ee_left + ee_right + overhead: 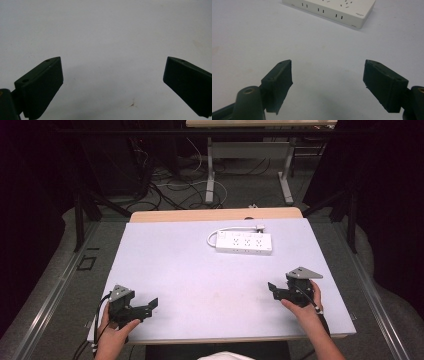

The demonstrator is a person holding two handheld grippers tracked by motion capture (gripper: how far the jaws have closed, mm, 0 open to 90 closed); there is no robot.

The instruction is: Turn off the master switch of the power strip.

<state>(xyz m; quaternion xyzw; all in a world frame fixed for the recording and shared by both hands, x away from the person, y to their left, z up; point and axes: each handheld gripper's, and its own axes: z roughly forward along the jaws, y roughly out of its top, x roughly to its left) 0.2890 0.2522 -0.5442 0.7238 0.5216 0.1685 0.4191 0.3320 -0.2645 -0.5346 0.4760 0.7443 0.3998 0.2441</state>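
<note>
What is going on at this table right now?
A person holds a gripper in each hand above a pale table. Both the left gripper and the right gripper are open and hold nothing. A white power strip with its coiled cord lies untouched toward the far side, nearer the right gripper, whose jaws point toward it.

Lab recording bay, black curtains (30,195), floor cables (170,190), white-topped table (200,270)

My jaw pads (278,85): matt black, finely ribbed. Power strip (332,10), upper frame: smooth white plastic. Table top (175,270): matt pale, faintly stained.
</note>
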